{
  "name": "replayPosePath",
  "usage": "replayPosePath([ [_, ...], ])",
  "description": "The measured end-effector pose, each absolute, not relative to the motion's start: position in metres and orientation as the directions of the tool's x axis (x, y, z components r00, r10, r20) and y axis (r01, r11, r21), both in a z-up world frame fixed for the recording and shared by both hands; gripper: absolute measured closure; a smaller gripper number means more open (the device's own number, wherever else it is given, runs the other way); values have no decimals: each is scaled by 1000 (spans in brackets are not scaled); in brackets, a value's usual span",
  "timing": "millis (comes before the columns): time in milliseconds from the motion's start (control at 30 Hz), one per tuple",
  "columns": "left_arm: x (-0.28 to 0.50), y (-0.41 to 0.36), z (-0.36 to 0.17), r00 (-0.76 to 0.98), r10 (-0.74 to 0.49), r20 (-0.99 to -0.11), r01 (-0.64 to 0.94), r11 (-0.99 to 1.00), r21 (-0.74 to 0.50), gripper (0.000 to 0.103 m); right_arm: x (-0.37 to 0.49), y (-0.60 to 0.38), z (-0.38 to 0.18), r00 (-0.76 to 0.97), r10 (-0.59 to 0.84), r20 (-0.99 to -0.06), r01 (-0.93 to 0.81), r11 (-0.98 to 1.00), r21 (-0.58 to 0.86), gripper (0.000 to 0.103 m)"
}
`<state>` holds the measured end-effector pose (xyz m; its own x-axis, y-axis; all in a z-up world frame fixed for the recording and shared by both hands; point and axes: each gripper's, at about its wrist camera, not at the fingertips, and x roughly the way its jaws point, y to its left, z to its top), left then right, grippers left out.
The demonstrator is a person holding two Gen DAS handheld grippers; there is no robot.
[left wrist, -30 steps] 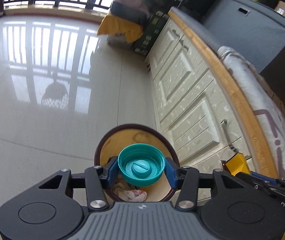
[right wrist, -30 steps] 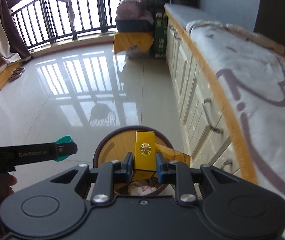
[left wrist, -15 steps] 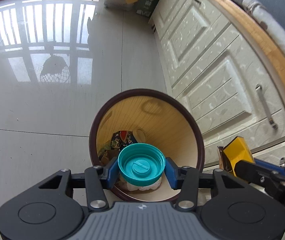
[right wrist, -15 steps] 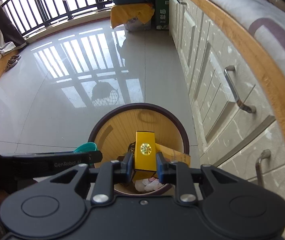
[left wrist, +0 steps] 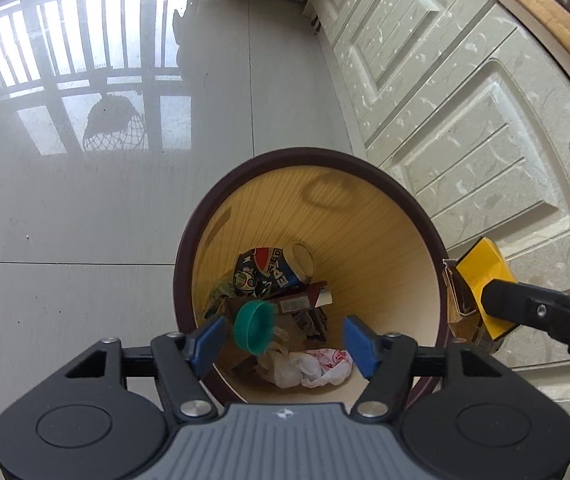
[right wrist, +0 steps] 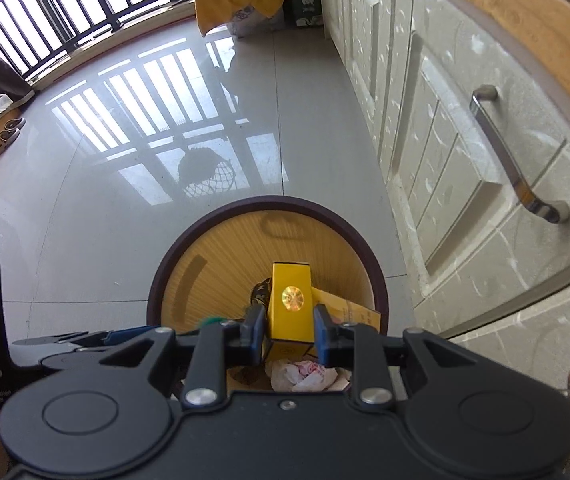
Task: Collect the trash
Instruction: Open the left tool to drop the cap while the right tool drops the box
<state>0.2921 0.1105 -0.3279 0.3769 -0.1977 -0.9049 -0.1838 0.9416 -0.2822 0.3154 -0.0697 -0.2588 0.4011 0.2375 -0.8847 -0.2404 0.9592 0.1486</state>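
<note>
- The teal cap (left wrist: 253, 327) hung tilted just inside the bin (left wrist: 425, 216), low centre of the left view, free of both pads; the left gripper (left wrist: 285, 342) had its jaws spread so the cap could drop onto the can and wrappers below.
- The yellow carton (right wrist: 289, 305) sat pinched in the right gripper (right wrist: 289, 332), poised over the same bin, seemingly next to go in; cabinets (right wrist: 465, 128) stood at right.

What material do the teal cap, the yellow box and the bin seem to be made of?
Teal cap: likely moulded plastic, smooth with a slight sheen.
Yellow box: looks like glossy printed cardboard; folded edges, an open torn flap and a shiny round sticker.
Bin: uncertain; the inner wall shows a wood-grain pattern, perhaps only printed, with a smooth dark brown rim.
</note>
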Motion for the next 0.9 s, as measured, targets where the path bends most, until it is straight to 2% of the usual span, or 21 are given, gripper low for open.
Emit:
replayPosePath([
  [200,288,112,-329,359,-179,-916,-182,949,-256,28,321,-73,-271,381,268,-885,-221,956,194,73],
  [667,278,121,-313,332,-153,-931,-213,949,-232,6,314,-76,-272,362,189,-913,-256,962,98,64],
  [900,268,122,-292,341,-140,-930,-218,950,-223,0,300,-83,-260,360,169,-917,-288,955,62,57],
])
